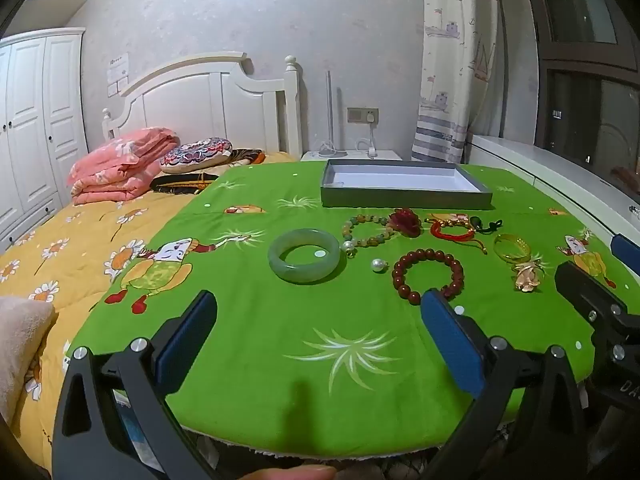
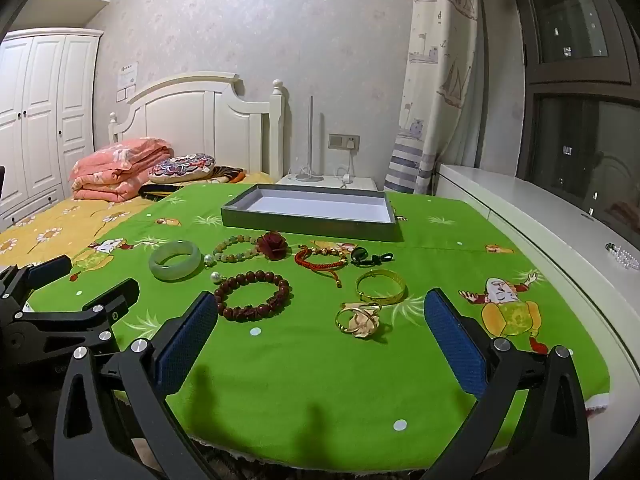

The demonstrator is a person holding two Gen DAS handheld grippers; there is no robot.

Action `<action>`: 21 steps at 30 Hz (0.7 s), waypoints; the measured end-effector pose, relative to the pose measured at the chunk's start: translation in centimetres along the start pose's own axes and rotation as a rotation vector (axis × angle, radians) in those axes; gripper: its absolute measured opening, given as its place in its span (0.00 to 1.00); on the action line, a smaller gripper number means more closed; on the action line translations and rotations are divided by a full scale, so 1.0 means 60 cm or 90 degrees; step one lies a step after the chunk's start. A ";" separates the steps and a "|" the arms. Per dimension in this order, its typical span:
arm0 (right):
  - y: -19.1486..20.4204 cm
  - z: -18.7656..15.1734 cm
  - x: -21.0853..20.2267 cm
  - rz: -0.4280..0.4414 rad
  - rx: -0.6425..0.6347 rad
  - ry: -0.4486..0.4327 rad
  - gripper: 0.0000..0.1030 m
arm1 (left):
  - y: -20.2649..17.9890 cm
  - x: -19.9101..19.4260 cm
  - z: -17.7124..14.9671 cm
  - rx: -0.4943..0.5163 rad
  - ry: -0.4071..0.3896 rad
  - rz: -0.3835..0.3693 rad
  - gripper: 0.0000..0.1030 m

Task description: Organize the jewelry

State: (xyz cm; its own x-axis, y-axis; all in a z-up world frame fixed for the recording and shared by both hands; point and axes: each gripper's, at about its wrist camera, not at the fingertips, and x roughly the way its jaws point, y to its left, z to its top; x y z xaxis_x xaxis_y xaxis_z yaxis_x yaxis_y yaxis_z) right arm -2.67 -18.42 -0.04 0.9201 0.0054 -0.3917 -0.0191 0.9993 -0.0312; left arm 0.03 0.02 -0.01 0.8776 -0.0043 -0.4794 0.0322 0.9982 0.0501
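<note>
Jewelry lies spread on a green cloth (image 1: 260, 328). A pale jade bangle (image 1: 304, 255) (image 2: 175, 260) sits left of a dark red bead bracelet (image 1: 429, 277) (image 2: 252, 295). Beside them lie a pearl (image 1: 377, 265), a mixed-stone bracelet (image 2: 236, 249) with a red rose (image 2: 273, 245), a red cord bracelet (image 2: 320, 261), a gold bangle (image 2: 380, 286) and a gold flower ring (image 2: 360, 320). Behind them stands an empty grey tray (image 1: 404, 196) (image 2: 312, 226). My left gripper (image 1: 318, 320) hovers open in front of the jade bangle. My right gripper (image 2: 320, 320) hovers open in front of the gold pieces.
The cloth covers a round table whose front edge is just under both grippers. A bed (image 1: 80, 240) with folded pink bedding (image 1: 120, 168) lies to the left. A white window ledge (image 2: 540, 216) with a pearl string (image 2: 624, 256) runs along the right. A bedside table (image 2: 328, 182) stands behind.
</note>
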 end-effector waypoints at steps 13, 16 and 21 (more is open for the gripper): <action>0.002 -0.001 0.000 0.000 0.001 0.003 0.94 | 0.004 -0.002 -0.010 0.001 0.002 -0.001 0.96; 0.002 -0.001 0.001 0.000 0.001 0.004 0.94 | 0.002 -0.002 -0.004 0.000 0.004 -0.001 0.96; 0.003 -0.001 0.001 0.000 0.001 0.004 0.94 | 0.002 -0.002 -0.005 0.000 0.003 -0.001 0.96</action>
State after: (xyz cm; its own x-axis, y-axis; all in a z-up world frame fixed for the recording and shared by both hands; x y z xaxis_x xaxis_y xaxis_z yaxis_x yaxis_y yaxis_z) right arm -2.66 -18.26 -0.15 0.9174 0.0058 -0.3979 -0.0189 0.9994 -0.0290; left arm -0.22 0.14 -0.18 0.8750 -0.0052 -0.4841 0.0335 0.9982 0.0497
